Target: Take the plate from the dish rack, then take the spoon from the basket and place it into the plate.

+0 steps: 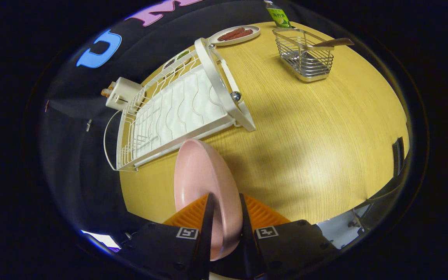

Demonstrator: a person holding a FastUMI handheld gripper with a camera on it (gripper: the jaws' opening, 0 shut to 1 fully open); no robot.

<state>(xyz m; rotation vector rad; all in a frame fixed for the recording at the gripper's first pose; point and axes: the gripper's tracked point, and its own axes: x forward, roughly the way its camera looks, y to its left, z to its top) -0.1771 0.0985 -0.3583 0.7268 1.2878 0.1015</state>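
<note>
Gripper (225, 217) clenched on pink plate (200, 175) rim, plate edge-on above table (325, 136) near edge — thin pinch, seemingly; could slip or swing when lowered.

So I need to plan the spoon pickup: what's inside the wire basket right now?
The spoon lies in the basket, its handle sticking out over the rim. Its bowl end is hidden behind the wires. The tool is shut on the pink plate.
</note>
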